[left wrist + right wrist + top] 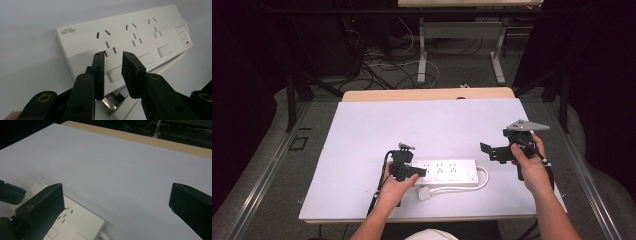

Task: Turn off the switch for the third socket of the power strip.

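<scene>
Nearest the camera, the left tongs [113,53] hover narrowly parted, gripping nothing, over the power strip [447,173] lying mid-desk [362,130]. It looks rigid, light, slick plastic; best clamped across its long edges. The right tongs [492,152] gape empty.

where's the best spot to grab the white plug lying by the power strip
Probably the plug body's two flat sides, taken from above by the left gripper, whose narrowed jaws hang empty over the power strip. It lies flat at the strip's near edge, metal prongs level, so avoid those and the cable.
</scene>
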{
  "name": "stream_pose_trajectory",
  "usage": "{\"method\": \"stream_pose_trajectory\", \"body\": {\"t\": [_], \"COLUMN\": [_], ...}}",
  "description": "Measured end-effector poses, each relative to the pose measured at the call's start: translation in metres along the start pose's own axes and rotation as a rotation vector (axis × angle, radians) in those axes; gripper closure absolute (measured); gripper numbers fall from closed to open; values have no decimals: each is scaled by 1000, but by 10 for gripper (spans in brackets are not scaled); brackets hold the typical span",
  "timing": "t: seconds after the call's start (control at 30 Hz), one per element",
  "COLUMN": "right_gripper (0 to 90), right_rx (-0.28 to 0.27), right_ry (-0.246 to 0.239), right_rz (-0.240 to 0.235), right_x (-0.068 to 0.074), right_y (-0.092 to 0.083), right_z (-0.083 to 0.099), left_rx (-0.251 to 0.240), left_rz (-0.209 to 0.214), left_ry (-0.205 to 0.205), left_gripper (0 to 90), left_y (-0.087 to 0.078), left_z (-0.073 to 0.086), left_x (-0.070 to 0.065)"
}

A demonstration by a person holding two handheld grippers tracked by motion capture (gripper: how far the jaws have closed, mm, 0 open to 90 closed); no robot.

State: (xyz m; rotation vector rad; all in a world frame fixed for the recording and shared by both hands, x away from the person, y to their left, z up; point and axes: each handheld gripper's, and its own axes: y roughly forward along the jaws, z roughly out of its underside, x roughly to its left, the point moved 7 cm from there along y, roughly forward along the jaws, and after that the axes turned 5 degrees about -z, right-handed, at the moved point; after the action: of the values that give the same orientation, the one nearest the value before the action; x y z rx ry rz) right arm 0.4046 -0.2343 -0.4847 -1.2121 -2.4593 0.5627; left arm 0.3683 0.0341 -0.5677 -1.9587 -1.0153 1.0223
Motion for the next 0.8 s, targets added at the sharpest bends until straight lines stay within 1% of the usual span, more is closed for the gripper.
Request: {"method": "stream_pose_trajectory", "body": {"t": [0.1, 0.17, 0.27, 0.4, 0.53, 0.57, 0.8], "right_gripper": [0, 0, 0, 0, 0, 0, 0], "right_rx": [3, 2, 4, 12, 11, 11, 16], "right_ry": [-3, 4, 2, -2, -7, -8, 0], "right_rz": [-5, -5, -6, -13, -12, -13, -20], "right_x": [0, 1, 1, 1, 0, 0, 2], "right_y": [0, 0, 1, 1, 2, 2, 2], "right_z": [0, 0, 1, 2, 2, 2, 3], "left_rx": [7, 14, 18, 29, 28, 31, 31], "left_rz": [7, 3, 5, -4, -2, 5, 8], "left_ry": [-1, 0, 5, 2, -2, 1, 8], "left_gripper": [737, 748, 766, 801, 838, 841, 849], "left_y": [2, 4, 5, 7, 8, 8, 8], "left_z": [1, 2, 3, 4, 5, 5, 5], "left_x": [-1, -1, -1, 1, 1, 1, 1]}}
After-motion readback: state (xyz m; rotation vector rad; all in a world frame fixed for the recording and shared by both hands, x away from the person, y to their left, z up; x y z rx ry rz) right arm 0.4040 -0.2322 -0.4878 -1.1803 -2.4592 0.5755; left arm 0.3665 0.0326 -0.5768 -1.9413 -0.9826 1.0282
